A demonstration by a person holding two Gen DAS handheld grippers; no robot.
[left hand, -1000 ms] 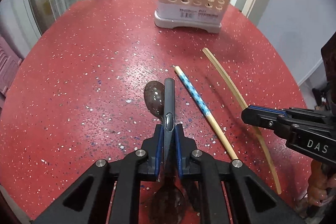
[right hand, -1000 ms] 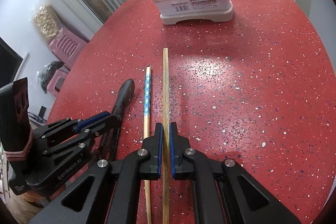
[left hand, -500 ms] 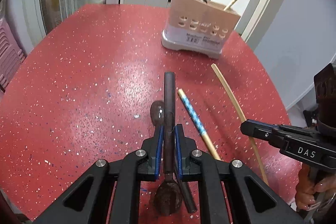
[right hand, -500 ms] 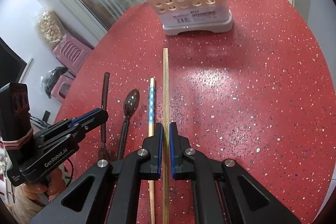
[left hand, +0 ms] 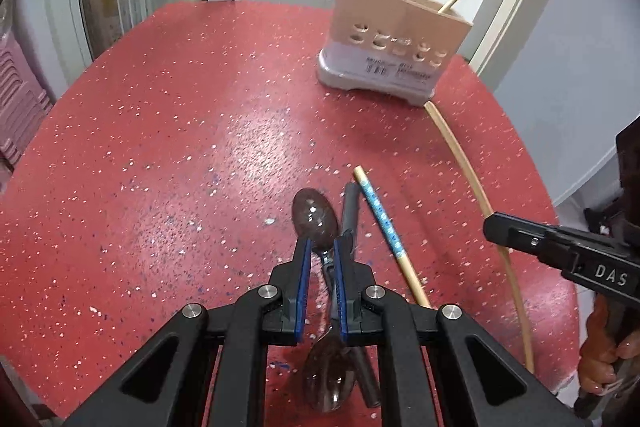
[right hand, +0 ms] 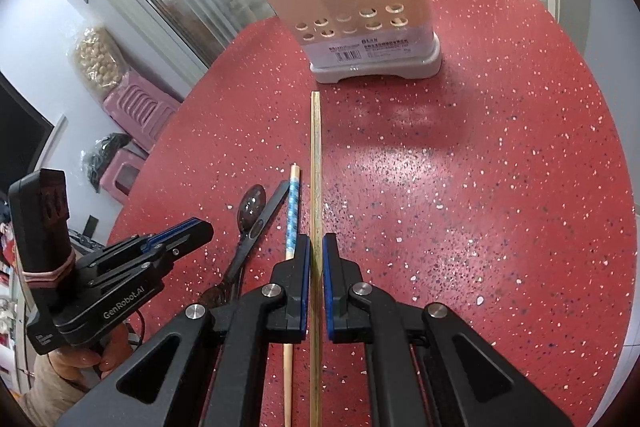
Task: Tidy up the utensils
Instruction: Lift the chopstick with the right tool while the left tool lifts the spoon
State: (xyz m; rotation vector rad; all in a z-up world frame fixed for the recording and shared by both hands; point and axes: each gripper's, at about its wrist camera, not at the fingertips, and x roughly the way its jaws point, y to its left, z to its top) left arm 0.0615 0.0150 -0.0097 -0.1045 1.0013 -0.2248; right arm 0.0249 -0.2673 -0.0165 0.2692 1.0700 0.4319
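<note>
Showing utensils short of the holder (right hand: 352, 19) on the red desk (right hand: 480, 187) | left gripper (left hand: 320, 259): jaws apart astride a spoon (left hand: 316, 217) | right gripper (right hand: 316, 253): jaws slightly apart around a bamboo chopstick (right hand: 316, 167).

The near end of the bamboo stick (right hand: 316, 187) runs under the right gripper (right hand: 316, 259) and off the bottom edge, so whether the pads (right hand: 305, 283) actually touch it cannot be told. In the left wrist view, the left gripper (left hand: 320, 269) covers the mid-handles of two spoons (left hand: 316, 219) and a dark handle (left hand: 350, 205), and the patterned chopstick (left hand: 384, 223) disappears behind its finger. Utensils in the holder (left hand: 396, 43) are hidden below its rim, its label print is too small to read, and the compartments cannot be told.
</note>
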